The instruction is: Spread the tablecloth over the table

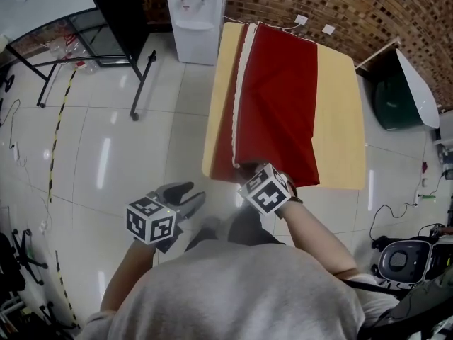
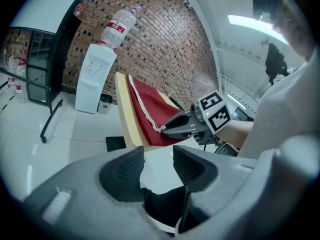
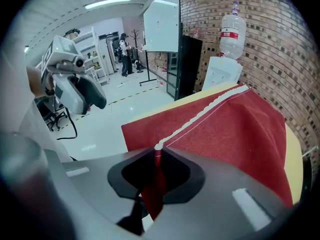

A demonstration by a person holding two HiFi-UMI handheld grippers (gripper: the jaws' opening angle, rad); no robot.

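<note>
Now tablecloth folded on table, brick wall behind; right gripper pinching it, left gripper spread.

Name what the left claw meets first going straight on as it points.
The open left claw likely meets the near edge of the table, by the red tablecloth that the right claw grips; depth is unclear.

The red cloth tablecloth is matt, with a fine, rough weave; its white cord edging is braided. The pale rectangular wood-look table top is smooth. The white tiled floor is glossy. The left gripper and right gripper are matt grey plastic.
</note>
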